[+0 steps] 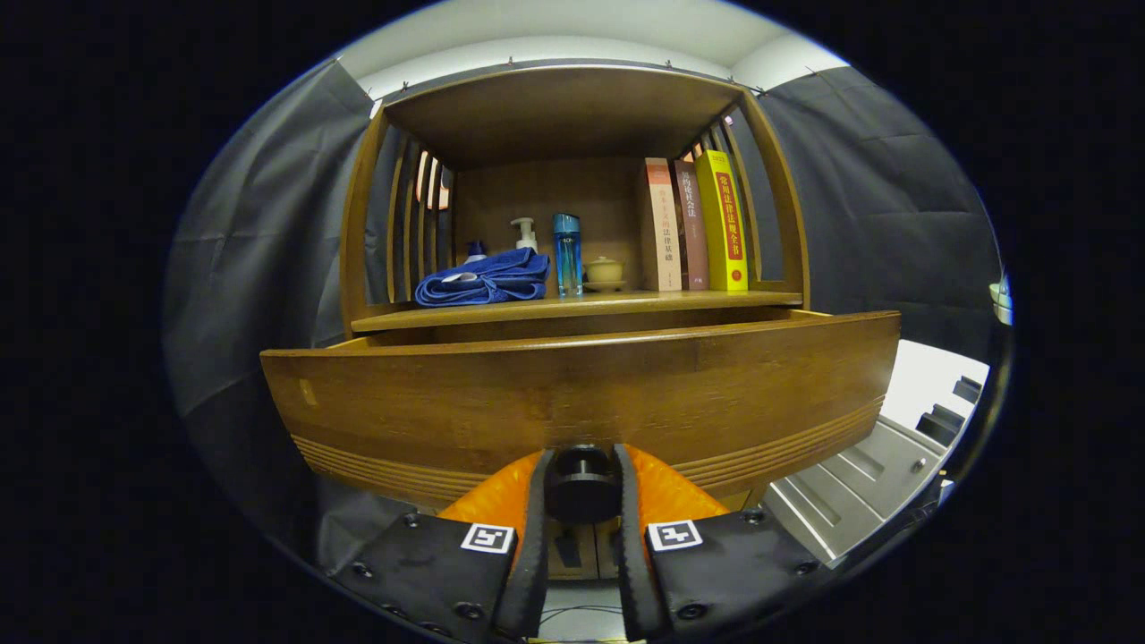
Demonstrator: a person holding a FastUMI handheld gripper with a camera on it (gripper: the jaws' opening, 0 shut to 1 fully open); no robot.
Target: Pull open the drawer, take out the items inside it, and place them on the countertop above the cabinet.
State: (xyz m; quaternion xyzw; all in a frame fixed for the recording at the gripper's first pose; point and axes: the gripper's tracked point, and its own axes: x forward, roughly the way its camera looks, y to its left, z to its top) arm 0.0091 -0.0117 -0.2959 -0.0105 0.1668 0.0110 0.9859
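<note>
Wooden and stiff, the drawer stands pulled out from the cabinet toward the camera, its curved front panel just beyond the gripper. The fingers are clamped on the dark round knob at the lower middle of that front, one finger on each side of it. The knob is the sensible place to hold: small, hard and rigid, though likely smooth, so a straight pull should keep it from slipping out. The drawer looks solid and fairly heavy, and will probably slide rather than flex. Its inside is hidden behind the tall front, so I cannot tell what lies in it. On the tabletop above and farther back sit a folded blue towel at the left, a blue bottle in the middle and upright books at the right.
</note>
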